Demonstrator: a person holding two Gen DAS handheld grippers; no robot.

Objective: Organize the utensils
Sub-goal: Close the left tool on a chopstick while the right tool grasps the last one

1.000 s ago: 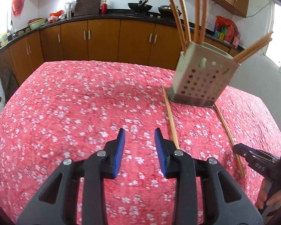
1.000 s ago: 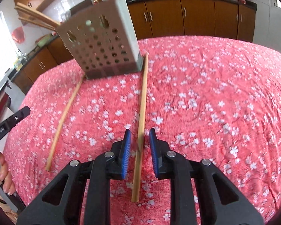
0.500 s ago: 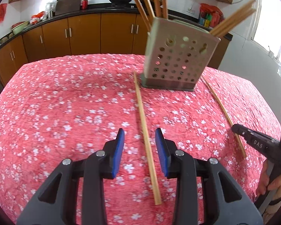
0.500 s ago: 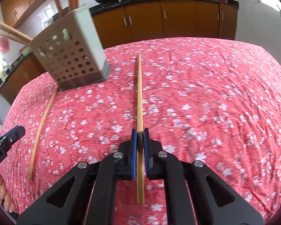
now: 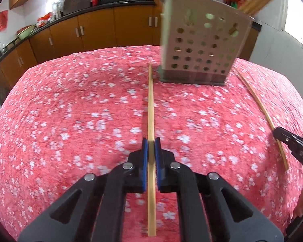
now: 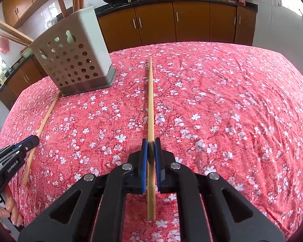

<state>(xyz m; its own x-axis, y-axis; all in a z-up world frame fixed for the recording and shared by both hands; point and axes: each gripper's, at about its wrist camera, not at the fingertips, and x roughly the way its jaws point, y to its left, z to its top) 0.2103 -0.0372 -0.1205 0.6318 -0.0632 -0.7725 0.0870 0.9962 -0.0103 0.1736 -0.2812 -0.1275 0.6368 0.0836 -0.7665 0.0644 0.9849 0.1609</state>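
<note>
Left gripper (image 5: 151, 143) has just been closed on one chopstick (image 5: 150, 104); right gripper (image 6: 150, 144) is clamped on another chopstick (image 6: 150, 100). Utensil holder (image 5: 202, 48) is seen upper right, on the tablecloth (image 5: 70, 111).

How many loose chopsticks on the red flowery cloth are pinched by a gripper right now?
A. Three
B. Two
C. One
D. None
B: the left gripper is shut on the left chopstick, and the right gripper is shut on the right chopstick.
</note>
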